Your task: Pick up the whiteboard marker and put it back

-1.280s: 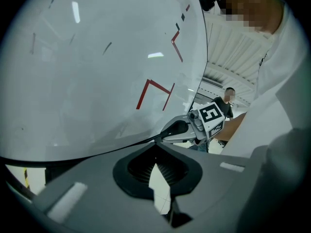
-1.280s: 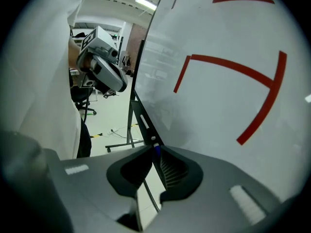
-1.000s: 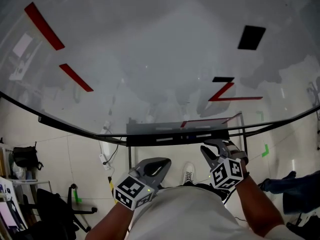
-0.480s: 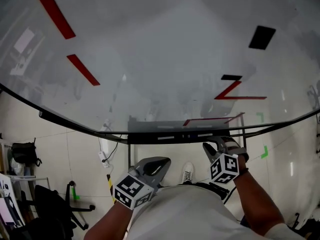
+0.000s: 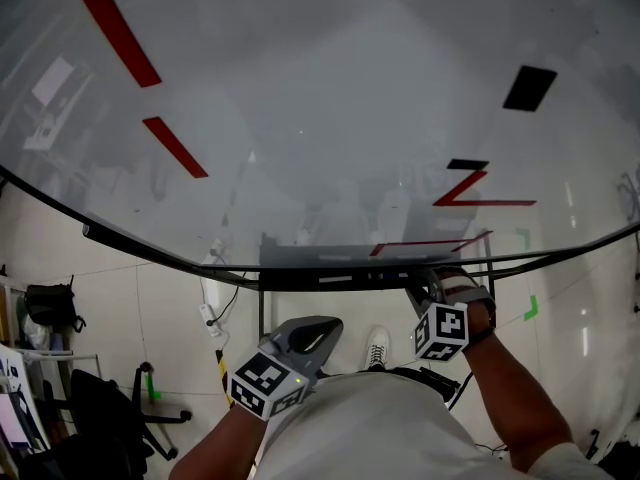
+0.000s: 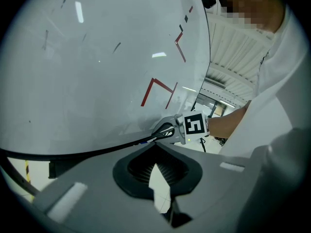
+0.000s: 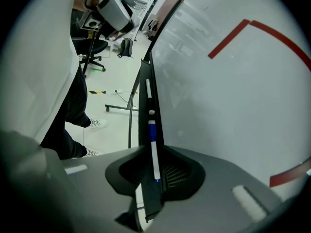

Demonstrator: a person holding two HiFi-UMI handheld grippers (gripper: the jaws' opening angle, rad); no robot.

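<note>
The whiteboard marker (image 7: pixel 153 149), white with a blue band, lies along the black tray (image 7: pixel 146 89) under the whiteboard (image 5: pixel 330 118). Its near end reaches in between the jaws of my right gripper (image 7: pixel 154 152). Those jaws stand a little apart on either side of it, wider than the marker, so the gripper is open. In the head view the right gripper (image 5: pixel 432 286) is up against the tray (image 5: pixel 320 280). My left gripper (image 5: pixel 305 336) hangs lower, away from the tray, shut and holding nothing. The left gripper view shows the right gripper (image 6: pixel 165 130) at the tray's edge.
Another white marker (image 7: pixel 148 93) lies farther along the tray. Red strokes (image 5: pixel 120 33) and black patches (image 5: pixel 530 88) mark the board. Below are the board's stand (image 5: pixel 258 318), a cable (image 5: pixel 212 303), an office chair (image 5: pixel 110 408) and the tiled floor.
My right gripper has risen from below the tray up to its edge, over the marker's end. The left gripper has barely moved. The view has tilted slightly.
</note>
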